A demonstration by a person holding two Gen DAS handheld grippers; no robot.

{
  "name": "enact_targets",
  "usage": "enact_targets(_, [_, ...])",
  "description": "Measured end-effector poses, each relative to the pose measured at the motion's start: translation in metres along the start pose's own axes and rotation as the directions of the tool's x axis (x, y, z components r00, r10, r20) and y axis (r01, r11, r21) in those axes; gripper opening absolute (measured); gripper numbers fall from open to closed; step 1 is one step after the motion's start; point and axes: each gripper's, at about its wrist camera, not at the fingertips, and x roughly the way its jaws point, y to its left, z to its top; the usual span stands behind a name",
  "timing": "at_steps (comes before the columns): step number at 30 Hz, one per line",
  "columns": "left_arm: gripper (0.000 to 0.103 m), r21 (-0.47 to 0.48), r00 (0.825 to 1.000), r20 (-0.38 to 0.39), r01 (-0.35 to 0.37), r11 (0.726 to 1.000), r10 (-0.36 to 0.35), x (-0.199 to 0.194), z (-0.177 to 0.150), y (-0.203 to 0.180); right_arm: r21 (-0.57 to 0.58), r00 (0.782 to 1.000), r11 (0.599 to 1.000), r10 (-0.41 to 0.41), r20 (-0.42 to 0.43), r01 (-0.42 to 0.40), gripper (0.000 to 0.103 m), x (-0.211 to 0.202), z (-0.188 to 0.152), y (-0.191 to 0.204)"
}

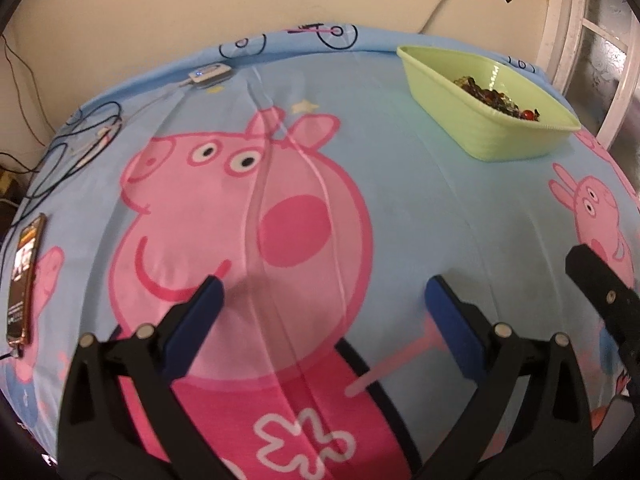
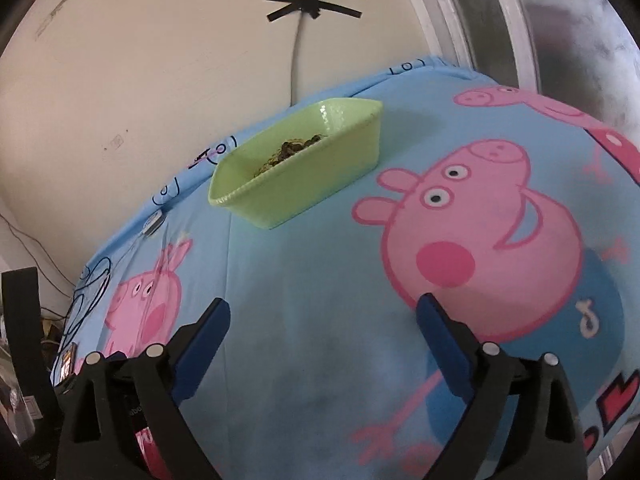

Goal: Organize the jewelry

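Note:
A light green plastic basket (image 1: 508, 136) stands at the far right of the table and holds a heap of beaded jewelry (image 1: 494, 96). In the right wrist view the basket (image 2: 316, 184) stands ahead and left of centre, with jewelry (image 2: 292, 150) inside. My left gripper (image 1: 324, 292) is open and empty, low over the cartoon-pig cloth. My right gripper (image 2: 322, 312) is open and empty, well short of the basket. Part of the right gripper (image 1: 600, 292) shows at the right edge of the left wrist view.
A blue cartoon-pig cloth (image 1: 460, 208) covers the table. A phone (image 1: 24, 280) lies at the left edge. A small white device (image 1: 210, 74) with cables (image 1: 80, 136) lies at the far left. A wall and a window frame (image 2: 480, 20) stand behind.

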Motion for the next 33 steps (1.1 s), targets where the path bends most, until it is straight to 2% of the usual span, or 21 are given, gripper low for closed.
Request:
enact_targets(9, [0.097, 0.019, 1.000, 0.012, -0.013, 1.000, 0.013, -0.0017, -0.0004, -0.0027, 0.020, 0.999, 0.999, 0.030, 0.013, -0.030, 0.072, -0.0030, 0.0003, -0.0040])
enact_targets(20, [0.097, 0.017, 1.000, 0.013, -0.009, 1.000, 0.009, -0.0016, 0.0000, -0.0009, 0.022, 0.999, 0.999, 0.033, 0.014, -0.033, 0.073, -0.0027, 0.0004, -0.0032])
enact_targets(33, [0.097, 0.016, 0.999, 0.048, -0.017, 1.000, 0.017, -0.0079, -0.0028, -0.0014, 0.035, 0.999, 0.998, 0.044, 0.023, -0.045, 0.073, -0.0041, -0.0007, -0.0045])
